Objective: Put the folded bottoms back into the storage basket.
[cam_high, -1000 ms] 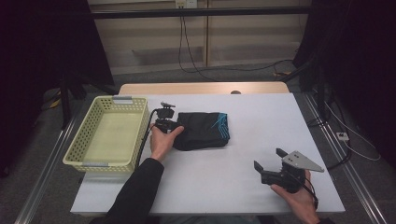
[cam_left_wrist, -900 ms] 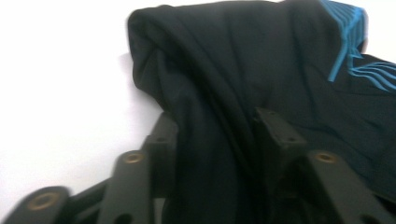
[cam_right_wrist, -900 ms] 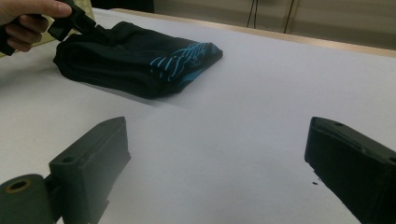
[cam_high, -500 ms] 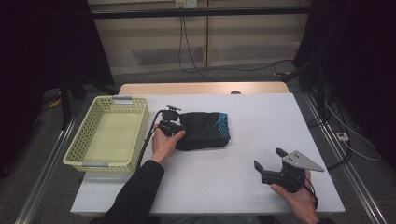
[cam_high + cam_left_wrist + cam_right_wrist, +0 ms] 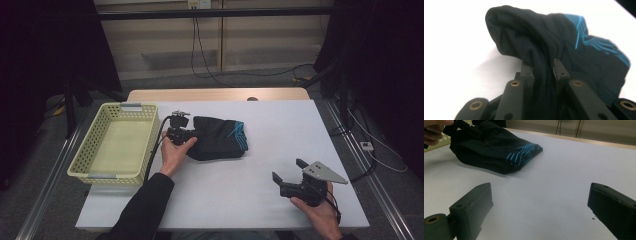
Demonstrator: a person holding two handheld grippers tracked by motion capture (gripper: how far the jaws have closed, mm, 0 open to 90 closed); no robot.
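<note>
Your left gripper (image 5: 541, 75) just closed its jaws on the black garment's (image 5: 220, 137) center-frame fold; that thin pinch could slip when lifted

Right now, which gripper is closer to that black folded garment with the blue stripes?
Left. The left gripper is clamped on a fold at the black garment's edge; the right gripper rests apart, open, toward the table's near right corner.

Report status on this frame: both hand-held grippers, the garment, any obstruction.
Left hand-held gripper just closed, pinching the folded black cloth garment with blue stripes. Right hand-held gripper open, idle on the white table. Yellow plastic basket beside the garment, nothing between.
</note>
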